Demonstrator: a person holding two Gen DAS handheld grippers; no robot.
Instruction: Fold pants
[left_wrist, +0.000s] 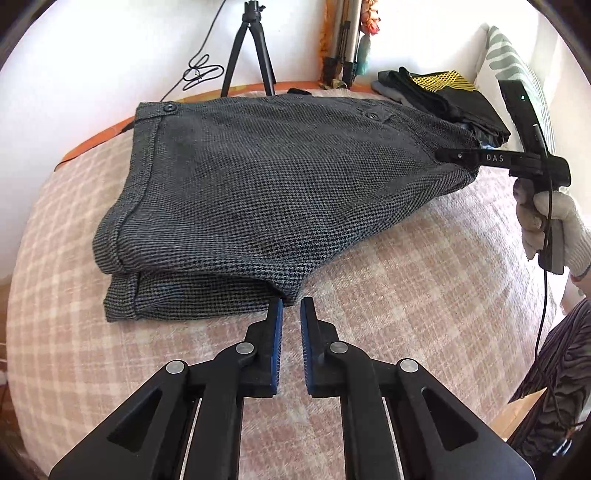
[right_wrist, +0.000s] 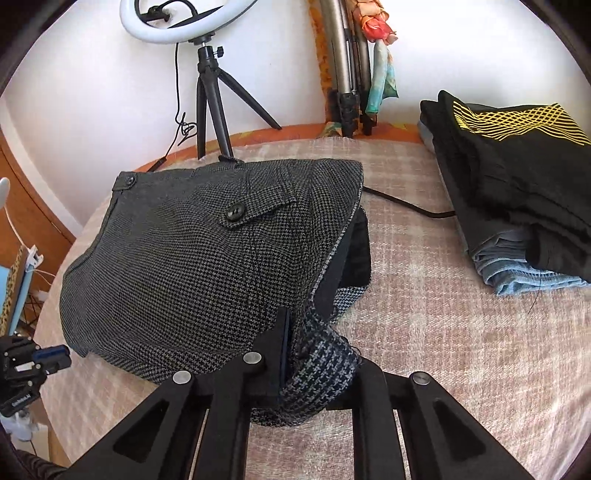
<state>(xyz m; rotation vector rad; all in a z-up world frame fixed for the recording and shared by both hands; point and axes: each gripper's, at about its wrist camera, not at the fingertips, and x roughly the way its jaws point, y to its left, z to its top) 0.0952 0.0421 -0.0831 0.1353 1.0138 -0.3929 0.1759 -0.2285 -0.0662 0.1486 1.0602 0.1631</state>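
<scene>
**Houndstooth pants mid-fold on the plaid blanket**

Grey houndstooth pants (left_wrist: 258, 192) lie doubled over on the plaid blanket (left_wrist: 406, 314), near a stack of folded clothes (right_wrist: 517, 192). To finish well, carry the lifted edge across evenly and lay it flush. The right gripper (right_wrist: 317, 354) is clamped on a bunched corner of the pants. The left gripper (left_wrist: 291, 314) stands slightly parted, empty, its tips just beside the pants' near edge.

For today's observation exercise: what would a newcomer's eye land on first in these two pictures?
First, the grey houndstooth pants lying folded in the middle of the checked bedcover. The right gripper has its jaws shut on their far corner, while the left gripper hovers open at the near edge. A stack of folded clothes sits to the right.
</scene>
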